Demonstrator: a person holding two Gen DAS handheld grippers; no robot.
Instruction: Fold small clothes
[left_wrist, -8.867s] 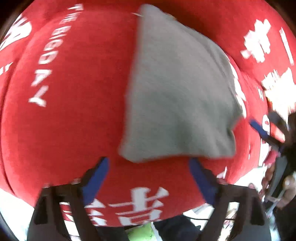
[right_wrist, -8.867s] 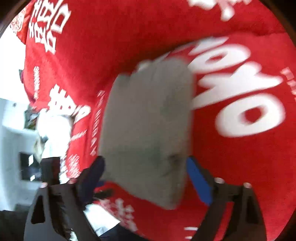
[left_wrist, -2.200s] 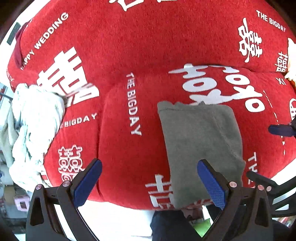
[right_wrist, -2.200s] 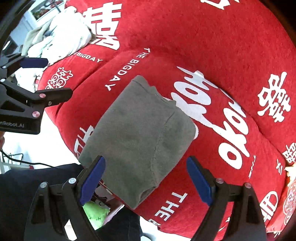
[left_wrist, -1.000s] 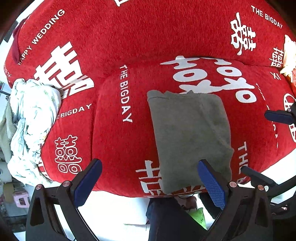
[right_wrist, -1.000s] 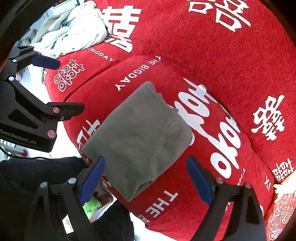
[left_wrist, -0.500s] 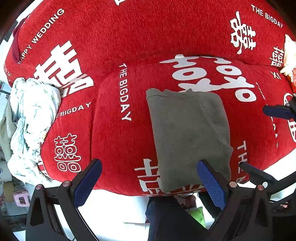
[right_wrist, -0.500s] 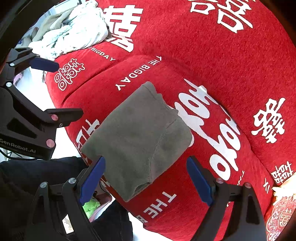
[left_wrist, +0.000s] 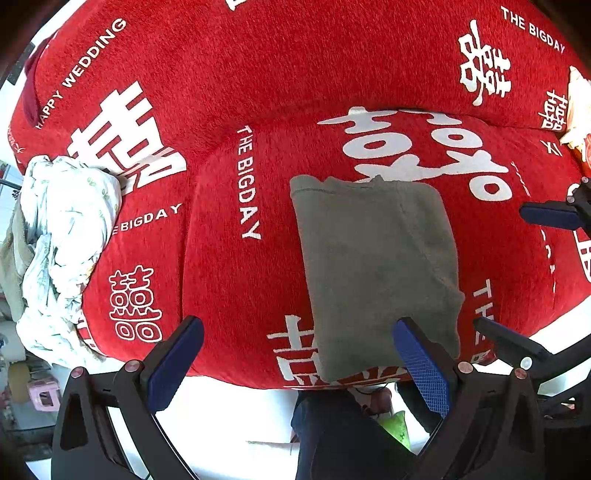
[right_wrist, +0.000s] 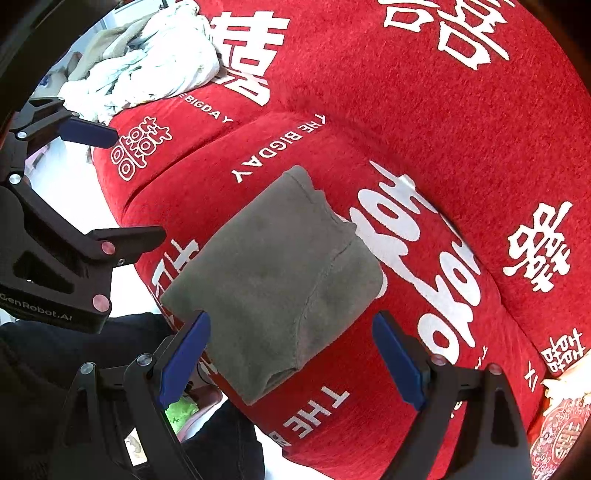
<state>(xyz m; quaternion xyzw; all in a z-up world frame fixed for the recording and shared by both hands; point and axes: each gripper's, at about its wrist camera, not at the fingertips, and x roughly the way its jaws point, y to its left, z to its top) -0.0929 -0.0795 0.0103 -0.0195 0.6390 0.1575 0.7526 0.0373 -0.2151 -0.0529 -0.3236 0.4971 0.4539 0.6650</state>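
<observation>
The left gripper (left_wrist: 295, 360) hangs above the front edge of a red sofa with its blue-padded jaws spread wide and nothing between them. The right gripper (right_wrist: 291, 360) is likewise spread and empty, held over the same cushion from the other side. Just beyond both, lying flat on the seat cushion, is the task's garment: a grey garment (left_wrist: 376, 269) folded into a neat, compact rectangle, its near edge reaching the cushion's front lip. In the left wrist view it sits at about 1 o'clock from the gripper; in the right wrist view it lies (right_wrist: 273, 277) at 12 o'clock, directly ahead. Neither gripper touches it. This piece looks finished, with edges squared and no loose sleeve or flap showing. Farther out, at about 10 o'clock in the left wrist view, a crumpled pile of pale clothes (left_wrist: 62, 251) rests at the sofa's far end, well apart from the grey piece. Those appear unfolded, so the likely remaining work is there. The red sofa cover (left_wrist: 258, 74) carries white wedding lettering.
</observation>
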